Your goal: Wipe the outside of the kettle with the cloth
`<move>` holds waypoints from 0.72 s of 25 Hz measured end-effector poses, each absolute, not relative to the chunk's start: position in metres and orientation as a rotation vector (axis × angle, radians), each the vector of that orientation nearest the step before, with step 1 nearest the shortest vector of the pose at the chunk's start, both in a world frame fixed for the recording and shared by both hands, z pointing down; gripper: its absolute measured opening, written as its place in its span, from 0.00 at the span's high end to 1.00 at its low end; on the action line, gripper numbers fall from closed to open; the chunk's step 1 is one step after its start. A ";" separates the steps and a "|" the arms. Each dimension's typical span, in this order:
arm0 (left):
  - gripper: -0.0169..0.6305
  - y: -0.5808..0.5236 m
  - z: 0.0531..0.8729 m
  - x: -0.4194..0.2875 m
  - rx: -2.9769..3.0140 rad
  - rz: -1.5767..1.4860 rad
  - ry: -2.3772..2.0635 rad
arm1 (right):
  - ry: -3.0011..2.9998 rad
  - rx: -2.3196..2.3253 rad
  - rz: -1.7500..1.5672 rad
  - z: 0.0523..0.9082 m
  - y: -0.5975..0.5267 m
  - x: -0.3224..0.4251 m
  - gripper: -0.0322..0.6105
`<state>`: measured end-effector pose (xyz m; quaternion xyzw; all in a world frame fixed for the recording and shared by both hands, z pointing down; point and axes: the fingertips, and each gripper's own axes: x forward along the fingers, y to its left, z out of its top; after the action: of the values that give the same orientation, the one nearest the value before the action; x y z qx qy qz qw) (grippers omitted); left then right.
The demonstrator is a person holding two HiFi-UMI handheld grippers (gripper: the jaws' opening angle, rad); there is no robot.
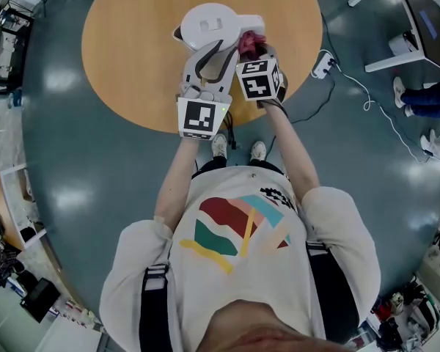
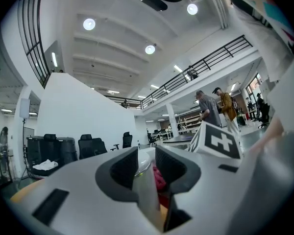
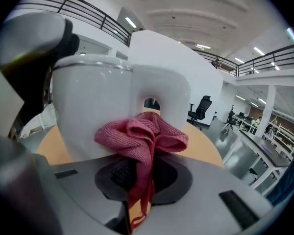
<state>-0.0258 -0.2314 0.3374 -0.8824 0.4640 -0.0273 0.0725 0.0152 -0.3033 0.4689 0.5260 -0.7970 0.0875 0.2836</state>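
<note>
Just short of the white plastic kettle (image 1: 209, 24), the left gripper (image 2: 146, 161) has its fingers (image 2: 121, 170) clenched on the kettle's flat handle, which stands tilted between the dark pads. Beside it, on the kettle's right, the right gripper (image 3: 139, 169) has its fingers clamped on a bunched red woven cloth (image 3: 143, 135), and a tail of it hangs down between them. The bunch presses against the kettle's lower wall, at the foot of the handle. The kettle stands upright on the round wooden surface (image 1: 125, 42), near the edge closest to the person. Beyond the kettle, the surface gives way to grey-blue floor (image 1: 81, 145).
</note>
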 end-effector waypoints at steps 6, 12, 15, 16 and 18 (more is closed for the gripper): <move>0.74 -0.233 0.333 -0.031 -2.654 -0.047 1.364 | -2.114 1.324 0.277 0.485 -0.314 0.012 0.88; 0.74 -0.233 0.334 -0.032 -2.633 -0.052 1.357 | -2.100 1.214 0.316 0.502 -0.304 0.006 0.88; 0.74 -0.232 0.337 -0.032 -2.661 -0.048 1.408 | -2.091 1.145 0.372 0.515 -0.289 0.008 0.88; 0.74 -0.232 0.337 -0.032 -2.660 -0.049 1.416 | -2.087 1.129 0.387 0.521 -0.283 0.011 0.88; 0.74 -0.231 0.337 -0.033 -2.654 -0.053 1.436 | -2.095 1.126 0.400 0.526 -0.272 0.015 0.88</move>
<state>-0.0328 -0.2310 0.3369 -0.8777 0.4749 -0.0176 0.0618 0.0151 -0.2721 0.5265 0.4361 -0.8116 0.1549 0.3566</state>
